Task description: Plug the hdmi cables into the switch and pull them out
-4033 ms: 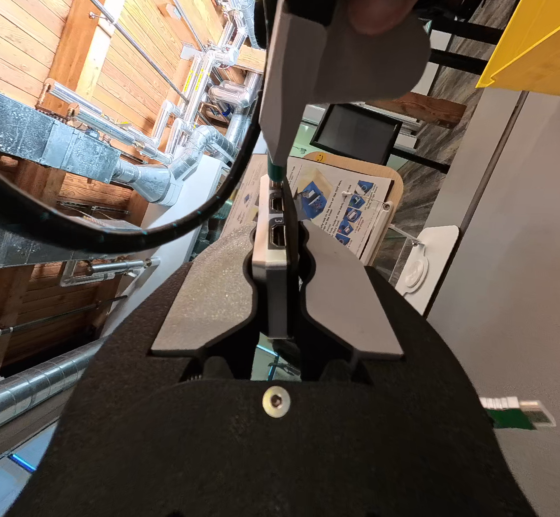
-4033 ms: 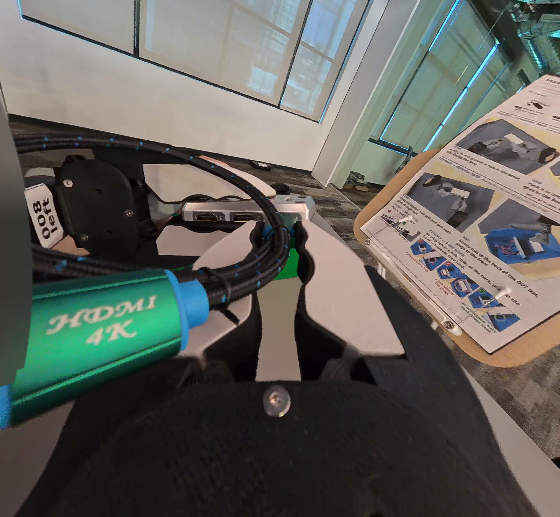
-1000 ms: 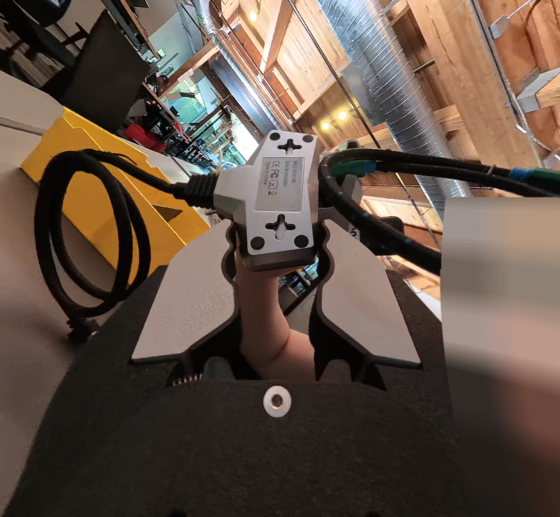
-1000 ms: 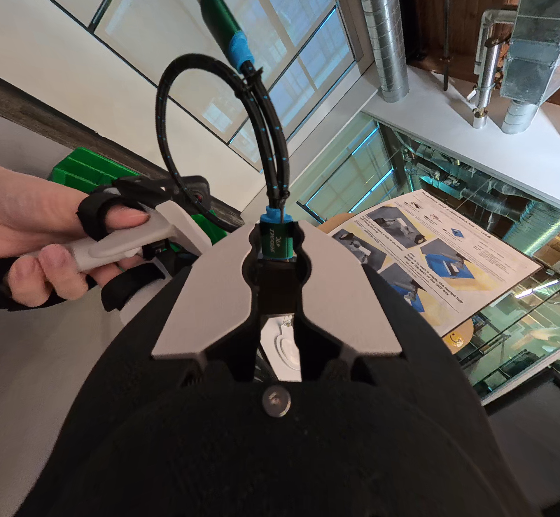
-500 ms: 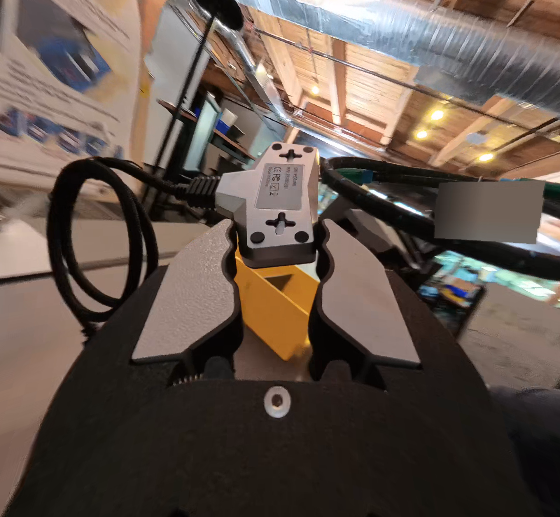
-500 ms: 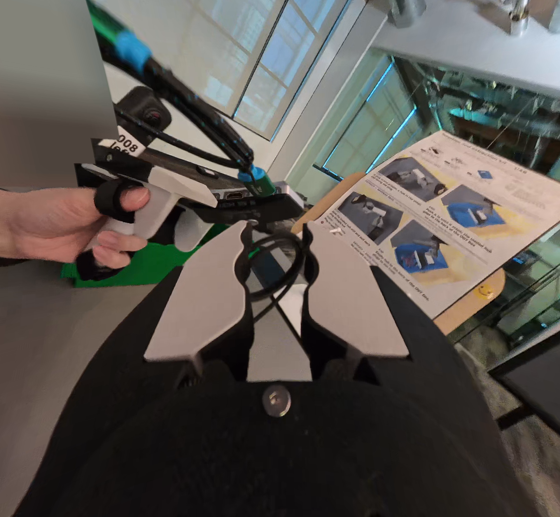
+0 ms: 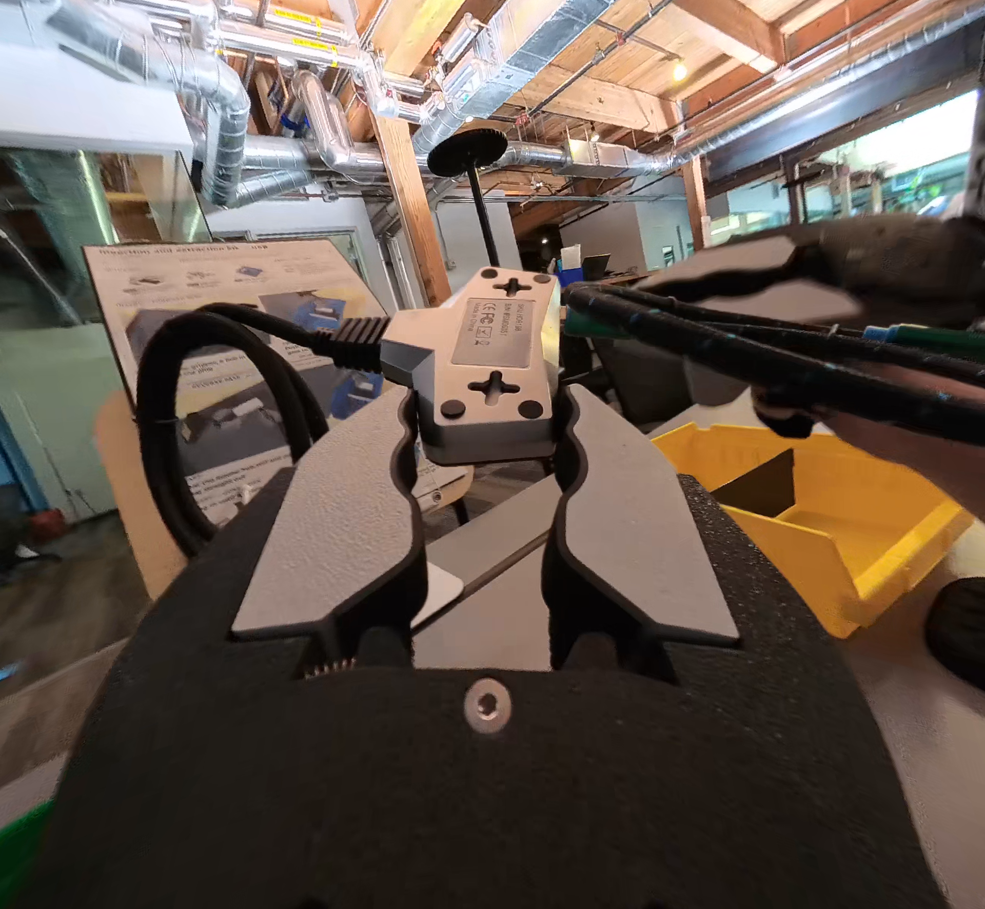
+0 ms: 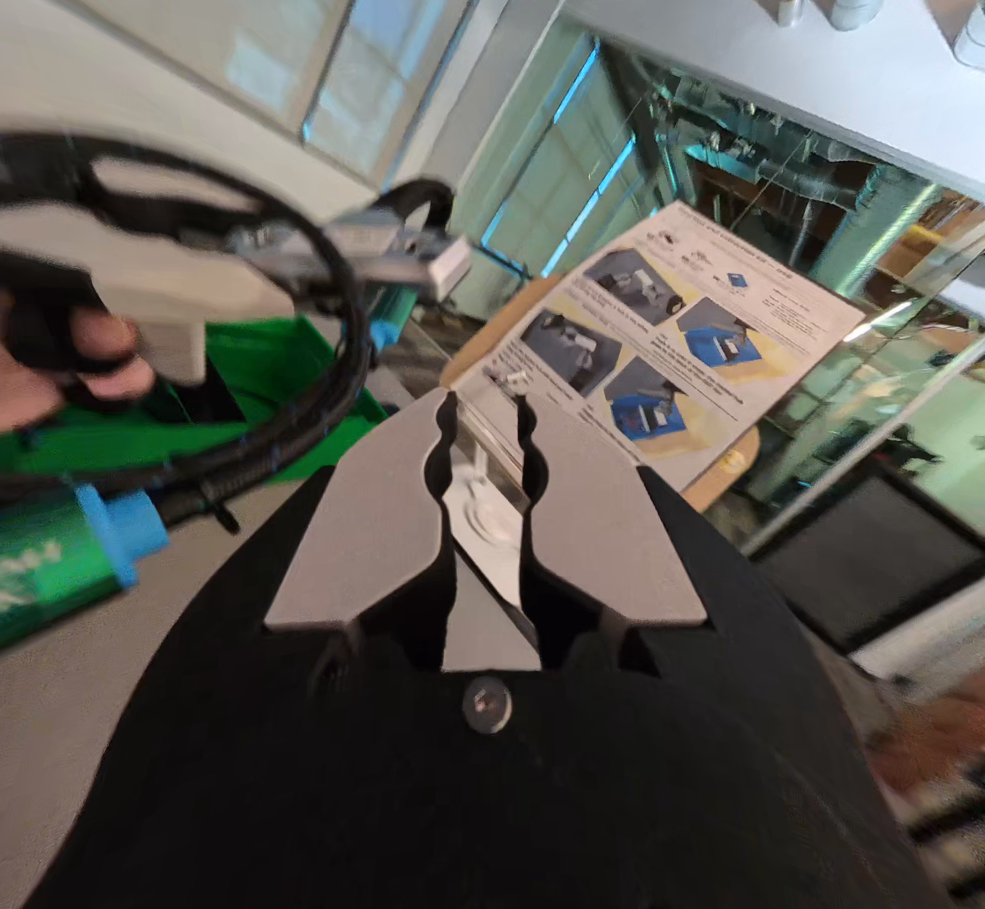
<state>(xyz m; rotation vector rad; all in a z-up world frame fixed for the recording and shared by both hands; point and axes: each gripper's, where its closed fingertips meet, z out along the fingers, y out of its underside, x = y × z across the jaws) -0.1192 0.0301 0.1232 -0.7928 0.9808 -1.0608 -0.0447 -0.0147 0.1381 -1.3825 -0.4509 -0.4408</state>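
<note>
Left tool (image 7: 485, 422) clamps grey switch (image 7: 490, 366), green-ended hdmi cable (image 7: 746, 345) plugged in; right tool (image 8: 486, 422) narrow, empty.

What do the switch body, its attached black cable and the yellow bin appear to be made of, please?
Switch: probably brushed or matte metal, perhaps aluminium, going by its silver-grey sheen and crisp bevelled edges; painted plastic is possible.
Black cable: smooth rubbery plastic jacket with a ribbed moulded strain relief.
Yellow bin: moulded plastic, with uniform glossy colour and thick rounded rims.
</note>
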